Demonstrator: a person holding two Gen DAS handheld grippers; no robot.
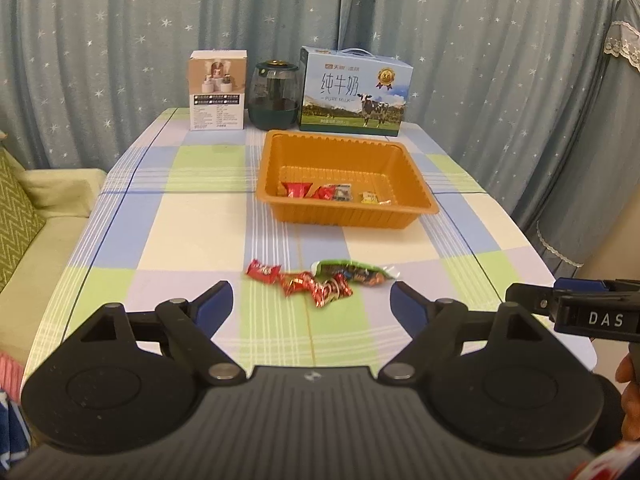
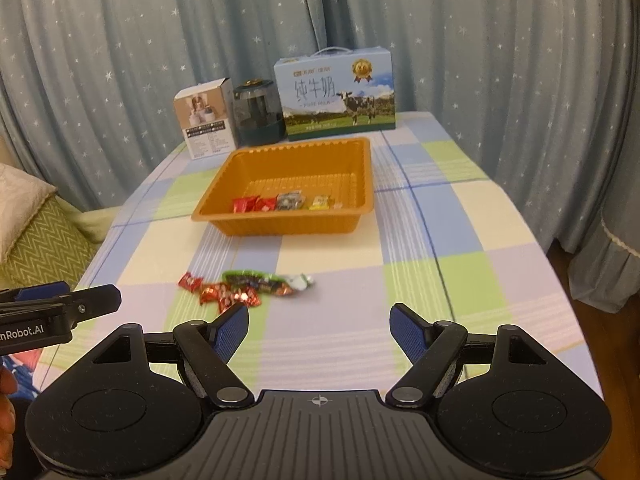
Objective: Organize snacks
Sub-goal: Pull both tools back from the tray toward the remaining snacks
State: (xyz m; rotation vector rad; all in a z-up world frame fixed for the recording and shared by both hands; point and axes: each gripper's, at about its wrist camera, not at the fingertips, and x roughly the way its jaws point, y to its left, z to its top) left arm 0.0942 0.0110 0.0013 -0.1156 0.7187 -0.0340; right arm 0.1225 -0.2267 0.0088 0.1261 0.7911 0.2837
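An orange plastic tray (image 1: 416,204) (image 2: 362,188) sits mid-table with several wrapped snacks along its near side. On the cloth nearer me lie a red packet (image 1: 262,271) (image 2: 190,281), crinkled red candies (image 1: 316,286) (image 2: 228,295) and a green-ended wrapper (image 1: 356,271) (image 2: 264,280). My left gripper (image 1: 312,306) is open and empty, just short of these loose snacks. My right gripper (image 2: 319,328) is open and empty, to the right of them; it also shows at the right edge of the left wrist view (image 1: 576,308).
At the table's far edge stand a white box (image 1: 218,90), a dark jar (image 1: 274,94) and a blue milk carton (image 1: 354,92). Blue starred curtains hang behind. A sofa with a green cushion (image 1: 20,216) is on the left.
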